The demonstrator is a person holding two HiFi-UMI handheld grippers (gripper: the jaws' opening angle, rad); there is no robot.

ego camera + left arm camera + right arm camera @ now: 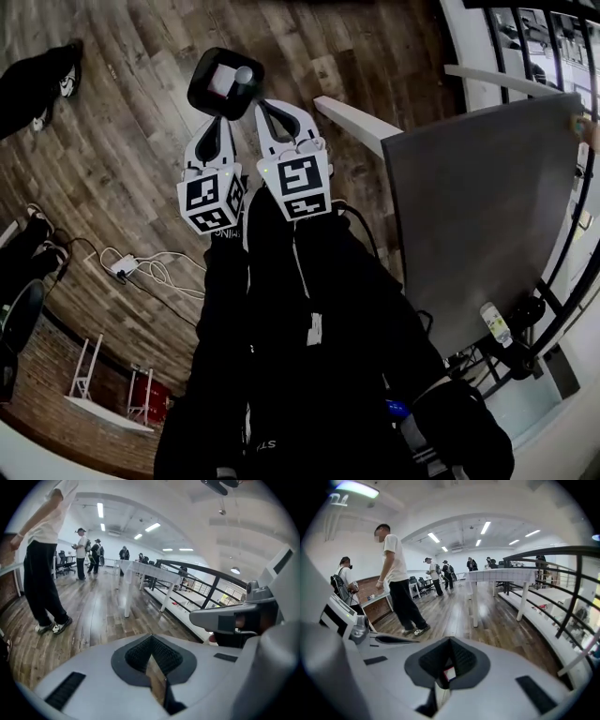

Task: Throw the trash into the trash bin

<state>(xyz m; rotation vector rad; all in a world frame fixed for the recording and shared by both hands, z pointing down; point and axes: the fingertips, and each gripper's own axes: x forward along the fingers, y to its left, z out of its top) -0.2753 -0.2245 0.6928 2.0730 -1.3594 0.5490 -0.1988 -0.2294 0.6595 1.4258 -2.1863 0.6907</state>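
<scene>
The left gripper [217, 136] and the right gripper [281, 120] are side by side above a wood-plank floor [122, 159]. The jaws of both are pressed together with nothing between them. Just beyond their tips stands the black trash bin [198, 94], with white trash [232, 79] inside. A bare grey surface [478, 216] is at the right beside a black railing [562, 262]. White cables [159, 272] lie on the floor at the left.

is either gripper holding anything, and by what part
Nothing is held: the left gripper and right gripper are shut empty; the trash lies in the trash bin.
</scene>
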